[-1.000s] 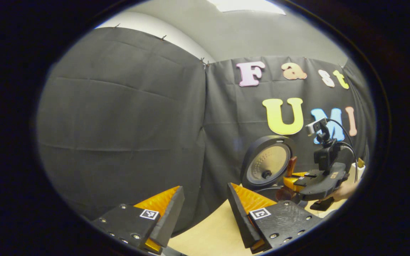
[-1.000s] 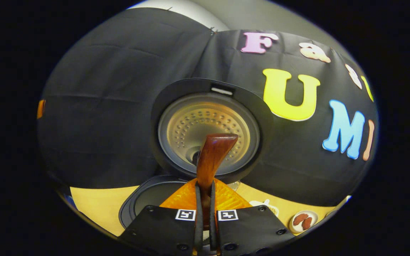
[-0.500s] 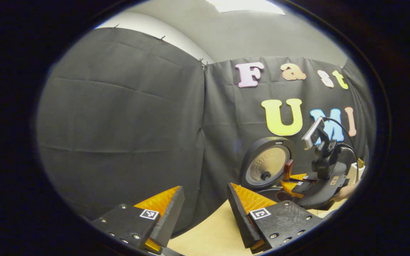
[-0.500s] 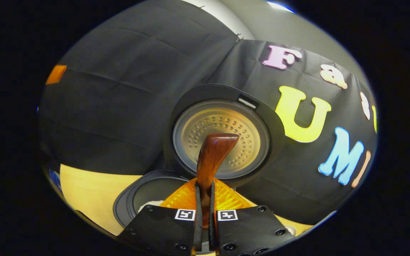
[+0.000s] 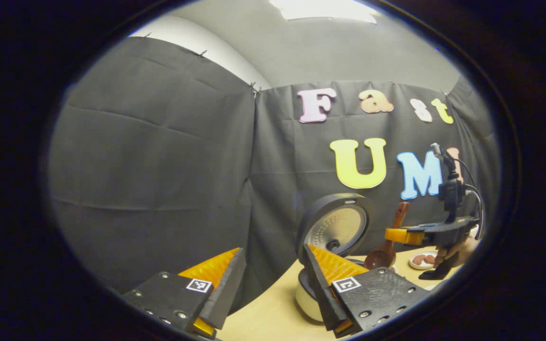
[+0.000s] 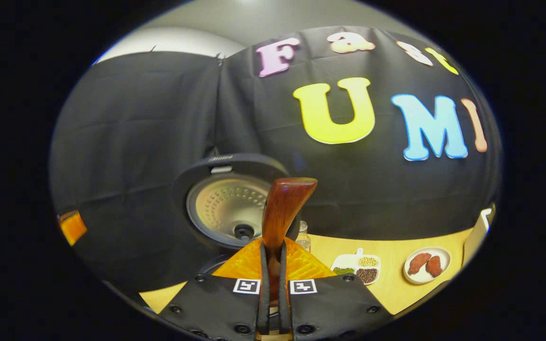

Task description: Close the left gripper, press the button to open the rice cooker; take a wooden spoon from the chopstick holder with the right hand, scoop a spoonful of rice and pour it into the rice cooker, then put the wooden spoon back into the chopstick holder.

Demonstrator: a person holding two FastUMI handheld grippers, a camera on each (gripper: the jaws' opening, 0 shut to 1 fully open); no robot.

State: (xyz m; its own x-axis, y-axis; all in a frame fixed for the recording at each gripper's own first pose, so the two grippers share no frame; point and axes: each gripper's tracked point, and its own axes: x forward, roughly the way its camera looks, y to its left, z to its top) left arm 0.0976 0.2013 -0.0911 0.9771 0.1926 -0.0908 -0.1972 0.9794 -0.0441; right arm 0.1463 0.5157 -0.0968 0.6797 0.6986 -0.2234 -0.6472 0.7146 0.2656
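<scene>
- The right gripper (image 6: 273, 284) was clenched on the handle of the wooden spoon (image 6: 282, 203), both fingers pressing the wood. In the left gripper view the spoon hung bowl-down from that gripper (image 5: 403, 235), near the open rice cooker (image 5: 334, 227) and above the table (image 5: 268, 312).
- The left gripper (image 5: 270, 279) was released, its fingers well apart and holding nothing, low beside the cooker.
- The cooker's lid (image 6: 228, 203) stood upright and open; whether rice lay in the spoon bowl could not be told.
- A small round plate (image 6: 427, 265) and a divided dish of grains (image 6: 358, 267) sat on the table to the right. The chopstick holder could not be picked out with certainty.
- Judged risks: the hold sat high on a slim handle, so the spoon could swivel or slip between the fingers when swung towards the holder.
- The hanging bowl could clip the cooker rim or the dishes if carried low, and stray grains could drop onto the table.
- A tilted spoon could miss the holder's opening or tip the holder over.
</scene>
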